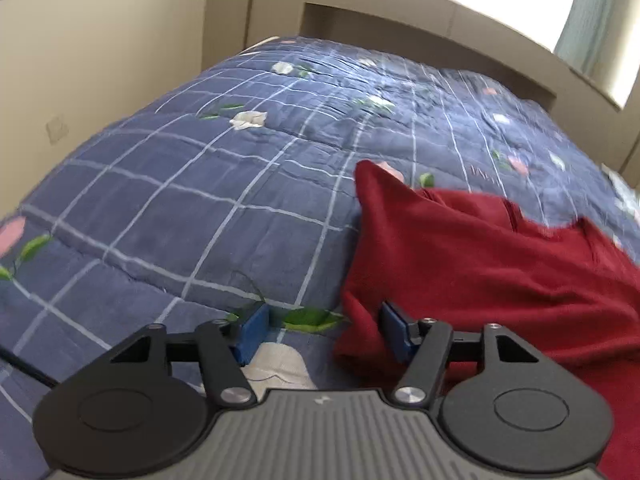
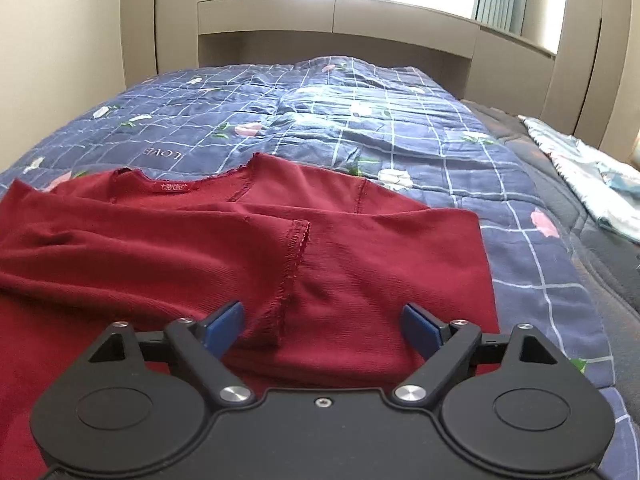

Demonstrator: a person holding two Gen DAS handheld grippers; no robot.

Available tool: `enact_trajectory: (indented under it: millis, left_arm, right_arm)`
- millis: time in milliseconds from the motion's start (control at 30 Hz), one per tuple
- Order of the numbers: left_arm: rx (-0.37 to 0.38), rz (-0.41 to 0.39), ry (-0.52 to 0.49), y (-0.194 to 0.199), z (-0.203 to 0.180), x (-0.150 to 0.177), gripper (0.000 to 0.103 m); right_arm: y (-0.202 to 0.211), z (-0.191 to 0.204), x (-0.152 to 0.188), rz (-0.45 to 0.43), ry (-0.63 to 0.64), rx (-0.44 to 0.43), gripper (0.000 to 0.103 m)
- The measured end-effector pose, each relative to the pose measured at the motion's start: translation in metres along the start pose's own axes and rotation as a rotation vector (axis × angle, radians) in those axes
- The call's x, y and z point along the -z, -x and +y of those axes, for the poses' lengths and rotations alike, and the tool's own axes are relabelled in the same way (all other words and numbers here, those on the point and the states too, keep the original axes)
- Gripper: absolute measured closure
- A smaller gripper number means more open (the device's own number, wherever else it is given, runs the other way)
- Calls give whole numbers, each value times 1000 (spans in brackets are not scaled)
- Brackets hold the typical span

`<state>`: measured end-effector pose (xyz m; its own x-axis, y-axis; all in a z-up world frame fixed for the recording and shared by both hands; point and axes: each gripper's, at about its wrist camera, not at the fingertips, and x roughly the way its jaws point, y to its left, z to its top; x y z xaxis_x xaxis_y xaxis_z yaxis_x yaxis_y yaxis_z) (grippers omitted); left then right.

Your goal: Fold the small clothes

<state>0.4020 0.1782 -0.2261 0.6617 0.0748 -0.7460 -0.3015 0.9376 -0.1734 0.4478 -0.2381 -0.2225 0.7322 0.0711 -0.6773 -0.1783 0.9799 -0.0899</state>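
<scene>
The right hand-held gripper (image 2: 322,326) hangs released directly over the red shirt (image 2: 248,248); the left hand-held gripper (image 1: 320,330), also released, straddles only its left edge; right is nearer.

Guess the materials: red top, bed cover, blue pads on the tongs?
Red top: looks like a soft, matte fine-rib knit, probably cotton or a blend; it drapes in loose folds, with overlock stitching along the seams.
Bed cover: quilted woven fabric, matte, with puffy stitched squares and a printed grid with flowers.
Blue pads: smooth and solid; probably rubber or plastic, can't tell which.
</scene>
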Motion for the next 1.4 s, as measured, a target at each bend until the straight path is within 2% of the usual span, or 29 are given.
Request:
enact_trajectory:
  millis: [133,200,267,333,467,633,767,967,1133,1267,1400]
  left_arm:
    - [-36,-3,-5,-4,-6,-2,34]
    - [-44,-3,6,1,-7,-3,33]
    - [-47,3,13,7,-8,-5,26]
    - [-34,10,14,12,-9,-3,14]
    - [-9,20,0,31,-13,7,2]
    - [42,55,-22,69,-19,31,0]
    - [76,115,-33,102,-25,60,0]
    - [50,236,-6,138,-34,112,0]
    - [41,304,-4,163,-42,143,0]
    - [35,363,10,172,-48,160,1]
    - [20,376,105,183,-38,164,1]
  right_arm:
    - [6,1,-3,-6,-3,16,11]
    - [13,0,-1,-5,-9,6,7]
    - [22,-5,2,4,-39,-19,3]
    - [35,-10,9,12,-71,-40,1]
    - [70,-23,30,52,-146,-98,1]
    - [127,-38,61,130,-220,-153,1]
    - [160,-48,92,186,-237,-226,1]
    - [189,-63,133,277,-287,-281,1]
    - [210,-72,157,340,-308,-340,1]
    - [219,-78,167,359,-347,-377,8]
    - [223,-81,168,353,-398,-407,20]
